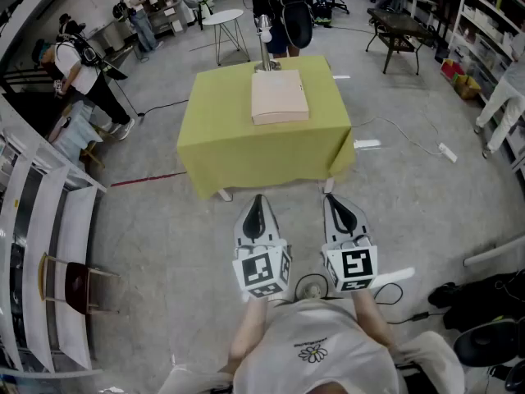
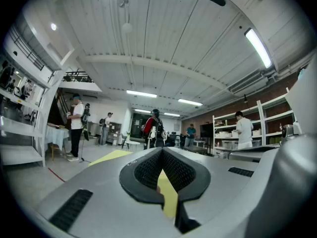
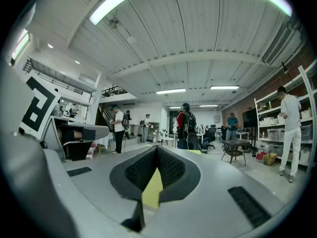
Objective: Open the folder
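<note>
A pale tan folder (image 1: pixel 280 96) lies closed and flat on a table draped in a yellow-green cloth (image 1: pixel 246 150), in the upper middle of the head view. My left gripper (image 1: pixel 258 208) and right gripper (image 1: pixel 335 206) are held level side by side over the floor, short of the table's near edge. Both are shut with nothing between the jaws. In the left gripper view my gripper (image 2: pixel 161 155) frames a sliver of the yellow cloth (image 2: pixel 167 193); the right gripper (image 3: pixel 157 152) likewise shows the cloth (image 3: pixel 153 190). The folder is hidden in both gripper views.
A silver stand (image 1: pixel 265 48) rises at the table's far edge. Beyond it are a small white round table (image 1: pixel 223 19), a person in dark clothes (image 1: pixel 279 6) and other people (image 1: pixel 78 72). Cables (image 1: pixel 410 142) cross the floor at right. Shelving (image 1: pixel 41 245) lines the left.
</note>
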